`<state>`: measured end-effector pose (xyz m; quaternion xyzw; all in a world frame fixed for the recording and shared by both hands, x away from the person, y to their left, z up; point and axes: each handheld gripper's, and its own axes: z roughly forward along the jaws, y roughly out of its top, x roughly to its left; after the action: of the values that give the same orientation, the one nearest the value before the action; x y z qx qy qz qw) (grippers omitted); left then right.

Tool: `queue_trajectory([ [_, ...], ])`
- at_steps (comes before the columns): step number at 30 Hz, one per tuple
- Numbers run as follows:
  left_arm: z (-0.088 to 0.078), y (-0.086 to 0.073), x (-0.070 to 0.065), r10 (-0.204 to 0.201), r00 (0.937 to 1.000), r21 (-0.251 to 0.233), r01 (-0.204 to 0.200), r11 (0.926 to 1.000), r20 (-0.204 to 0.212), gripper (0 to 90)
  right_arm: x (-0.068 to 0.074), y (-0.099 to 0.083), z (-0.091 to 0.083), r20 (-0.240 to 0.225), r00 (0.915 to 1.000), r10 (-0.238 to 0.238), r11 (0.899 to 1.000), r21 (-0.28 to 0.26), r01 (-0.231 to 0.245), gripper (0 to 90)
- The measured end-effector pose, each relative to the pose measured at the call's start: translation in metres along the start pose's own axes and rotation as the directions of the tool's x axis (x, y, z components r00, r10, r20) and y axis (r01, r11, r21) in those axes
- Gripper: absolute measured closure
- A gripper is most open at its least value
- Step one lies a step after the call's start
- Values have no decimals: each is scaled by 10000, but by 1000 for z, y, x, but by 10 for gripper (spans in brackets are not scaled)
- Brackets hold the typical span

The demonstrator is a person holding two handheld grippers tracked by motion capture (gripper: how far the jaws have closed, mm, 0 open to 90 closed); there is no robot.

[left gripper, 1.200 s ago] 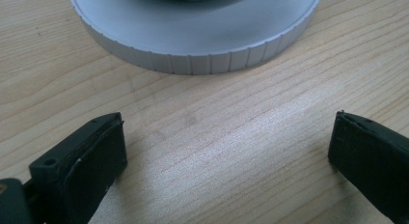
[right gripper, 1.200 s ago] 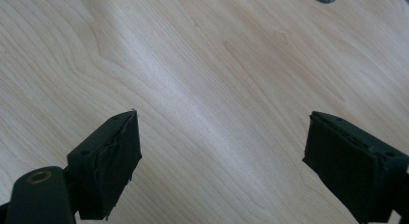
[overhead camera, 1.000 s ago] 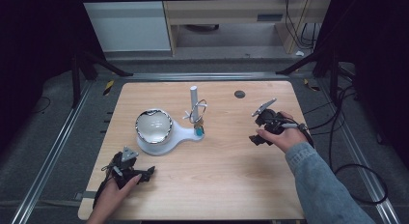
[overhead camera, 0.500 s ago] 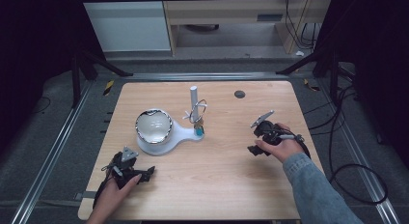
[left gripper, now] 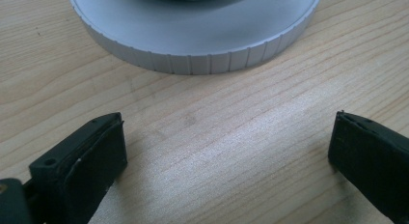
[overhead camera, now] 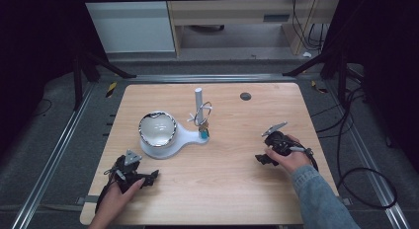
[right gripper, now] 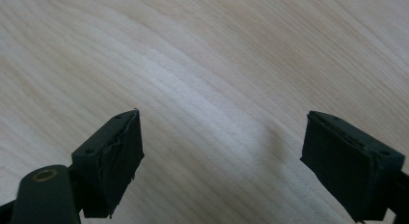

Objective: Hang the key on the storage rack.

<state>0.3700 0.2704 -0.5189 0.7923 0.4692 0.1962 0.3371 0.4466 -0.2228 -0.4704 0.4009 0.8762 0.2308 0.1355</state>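
A white stand point(overhead camera: 188, 138) sits mid-table, with a round shiny bowl-like dish point(overhead camera: 157, 128) on its wide end and an upright white post point(overhead camera: 198, 101) carrying a ring of keys point(overhead camera: 203, 115). My left gripper point(overhead camera: 141, 180) rests at the front left of the table, open, with nothing between its jaws. In the left gripper view my left gripper point(left gripper: 226, 151) points at the stand's ridged round base point(left gripper: 193, 45), a short way ahead. My right gripper point(overhead camera: 264, 152) lies low at the right of the table. In the right gripper view my right gripper point(right gripper: 219, 151) is open over bare wood.
The wooden table point(overhead camera: 232, 184) has a small dark round hole point(overhead camera: 245, 96) near its back right. Metal rails point(overhead camera: 64, 140) run along both sides, and cables point(overhead camera: 360, 155) trail on the floor at the right. Cabinets point(overhead camera: 133, 26) stand behind the table.
My right gripper has come down and toward the front, ending low on the table. The left gripper has stayed where it was.
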Motion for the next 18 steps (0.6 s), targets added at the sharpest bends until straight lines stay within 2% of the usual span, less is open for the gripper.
queue_trajectory([
  [2, 0, 0, 0, -2, 10000, -1, 2, 10000, 4, 0, -5, -3, 2, 9, 9995, 306, 9994, -189, -305, 139],
  [8, 0, 0, 0, 4, 10000, -1, -4, 10000, 6, 0, -13, -10, 11, 74, 9966, 824, 9960, -356, -821, 137],
  [18, 0, 0, 0, 0, 10000, -1, 0, 10000, 9, 0, -17, -16, 20, 410, 9925, 1150, 9890, -979, -1105, 29],
])
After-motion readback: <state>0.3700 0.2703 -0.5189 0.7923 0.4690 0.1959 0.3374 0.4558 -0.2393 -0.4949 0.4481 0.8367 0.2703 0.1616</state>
